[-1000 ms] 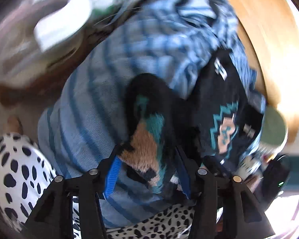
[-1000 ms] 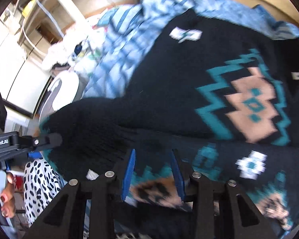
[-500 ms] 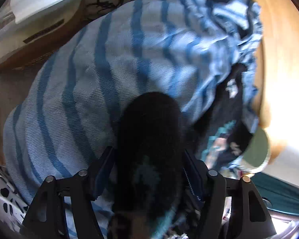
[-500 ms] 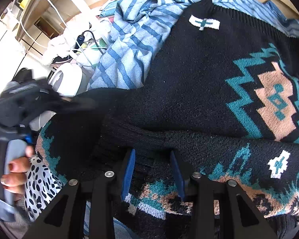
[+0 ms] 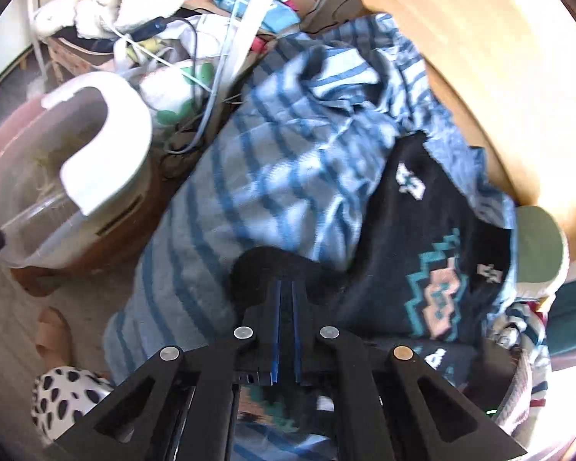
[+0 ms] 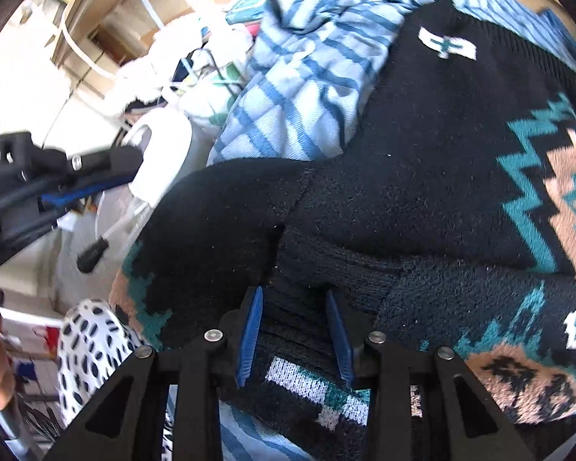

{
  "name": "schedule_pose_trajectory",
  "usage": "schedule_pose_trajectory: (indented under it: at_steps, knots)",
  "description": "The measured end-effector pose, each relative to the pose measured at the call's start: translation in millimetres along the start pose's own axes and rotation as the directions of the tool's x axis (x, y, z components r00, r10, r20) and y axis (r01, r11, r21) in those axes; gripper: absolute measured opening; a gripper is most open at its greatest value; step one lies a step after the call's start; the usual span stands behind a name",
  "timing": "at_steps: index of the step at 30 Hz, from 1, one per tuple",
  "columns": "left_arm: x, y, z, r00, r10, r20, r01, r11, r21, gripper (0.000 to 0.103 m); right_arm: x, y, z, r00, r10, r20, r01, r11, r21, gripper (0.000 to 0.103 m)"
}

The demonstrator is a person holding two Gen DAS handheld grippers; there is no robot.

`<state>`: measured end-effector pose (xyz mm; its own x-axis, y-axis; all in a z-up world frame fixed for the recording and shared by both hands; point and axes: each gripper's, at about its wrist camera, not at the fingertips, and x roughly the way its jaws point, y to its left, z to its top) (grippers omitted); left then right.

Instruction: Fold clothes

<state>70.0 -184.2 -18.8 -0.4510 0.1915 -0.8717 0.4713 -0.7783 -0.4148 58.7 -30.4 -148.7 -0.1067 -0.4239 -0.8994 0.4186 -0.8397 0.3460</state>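
Left wrist view: closed jaws with nothing in them, above a black sweater on a wooden desk.

Going left to right in the left wrist view, a white machine (image 5: 103,142) stands off the desk's left edge, then a blue striped cloth (image 5: 272,176) hangs over that edge, and the black patterned sweater (image 5: 434,253) lies on the cloth by the desk's (image 5: 460,30) near right edge. The left gripper (image 5: 286,288) has just been closing; its blue pads now meet with nothing between them, and the black sleeve lies under the tips. In the right wrist view, the left gripper sits at the far left, and the right gripper (image 6: 293,303) pinches a thick black fold of the sweater between its blue pads.
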Motion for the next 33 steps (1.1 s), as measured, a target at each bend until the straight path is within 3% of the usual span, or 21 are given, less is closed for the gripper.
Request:
schedule_pose_trajectory:
  at_steps: [2, 3, 4, 5, 6, 8, 11, 13, 15, 16, 17, 18, 21, 23, 27, 29, 31, 33]
  knots:
    - [4.9, 17.7, -3.5, 1.000, -0.002, -0.008, 0.001, 0.997, -0.082, 0.005, -7.0, -5.4, -2.1, 1.000, 0.023, 0.007, -0.023, 0.999, 0.023, 0.039]
    - [8.1, 29.2, -6.1, 1.000, -0.011, -0.016, 0.009, 0.990, -0.142, 0.013, -11.2, -5.7, -3.6, 1.000, 0.024, 0.006, -0.024, 1.000, 0.016, 0.039]
    - [11.7, 39.3, -7.5, 0.999, -0.019, -0.045, 0.010, 0.981, -0.194, 0.022, -15.5, -6.1, -5.2, 1.000, 0.026, 0.005, -0.026, 1.000, 0.009, 0.044]
    - [14.9, 48.6, -8.8, 0.997, -0.039, -0.070, 0.020, 0.969, -0.246, 0.045, -22.0, -0.2, -7.1, 1.000, 0.023, 0.015, -0.022, 0.999, -0.028, 0.046]
    - [18.4, 59.7, -10.5, 0.993, -0.083, -0.082, 0.053, 0.949, -0.312, 0.056, -28.5, 5.6, -9.0, 0.999, 0.020, 0.026, -0.019, 0.998, -0.066, 0.047]
    - [20.2, 77.2, -12.8, 0.987, -0.140, -0.083, 0.095, 0.909, -0.406, 0.056, -41.2, 22.1, -11.2, 0.999, 0.035, 0.041, -0.029, 0.988, -0.150, 0.055]
    - [23.0, 96.3, -17.5, 0.982, -0.150, -0.112, 0.075, 0.862, -0.501, 0.056, -50.8, 61.5, -12.4, 0.997, 0.068, 0.043, -0.053, 0.954, -0.297, 0.073]
    - [22.0, 106.4, -22.3, 0.978, -0.179, -0.111, 0.089, 0.829, -0.552, 0.056, -42.2, 91.1, -15.5, 0.999, 0.013, 0.038, 0.004, 0.911, -0.413, 0.074]
    - [19.7, 115.3, -29.9, 0.967, -0.236, -0.091, 0.134, 0.783, -0.608, 0.056, -24.4, 107.1, -18.6, 0.993, -0.113, 0.036, 0.115, 0.859, -0.499, 0.072]
    - [18.6, 119.9, -34.7, 0.959, -0.274, -0.074, 0.165, 0.750, -0.640, 0.056, -13.1, 110.8, -22.0, 0.982, -0.185, 0.029, 0.173, 0.833, -0.525, 0.057]
    - [19.5, 122.1, -39.1, 0.948, -0.313, -0.063, 0.192, 0.718, -0.669, 0.056, -3.3, 111.9, -21.2, 0.973, -0.228, 0.027, 0.207, 0.819, -0.535, 0.016]
    - [20.4, 124.2, -43.5, 0.935, -0.352, -0.051, 0.219, 0.683, -0.697, 0.056, -5.5, 101.7, -17.4, 0.975, -0.219, 0.037, 0.209, 0.846, -0.491, 0.007]
    - [29.1, 118.0, -55.9, 0.895, -0.446, -0.035, 0.270, 0.602, -0.752, 0.058, -30.8, 64.5, 0.6, 0.986, -0.139, 0.093, 0.161, 0.943, -0.290, 0.008]
    - [40.9, 106.6, -65.7, 0.867, -0.497, -0.032, 0.286, 0.550, -0.785, 0.061, -58.3, 39.2, 12.2, 0.982, -0.116, 0.147, 0.140, 0.975, -0.171, 0.008]
    - [71.3, 70.0, -84.7, 0.804, -0.590, -0.075, 0.282, 0.489, -0.825, 0.061, -89.5, 4.3, 31.4, 0.965, -0.160, 0.206, 0.174, 0.983, -0.050, 0.007]
    - [84.1, 54.5, -95.1, 0.785, -0.613, -0.085, 0.270, 0.463, -0.844, 0.061, -99.5, -7.0, 34.1, 0.966, -0.155, 0.207, 0.166, 0.985, -0.039, 0.007]
    - [92.7, 44.7, -104.7, 0.804, -0.588, -0.089, 0.239, 0.457, -0.857, 0.061, -103.5, -13.1, 36.1, 0.963, -0.160, 0.219, 0.169, 0.985, -0.024, 0.007]
    - [95.9, 43.0, -105.8, 0.826, -0.555, -0.096, 0.221, 0.477, -0.851, 0.061, -105.9, -17.7, 35.9, 0.963, -0.150, 0.222, 0.157, 0.988, -0.012, 0.007]
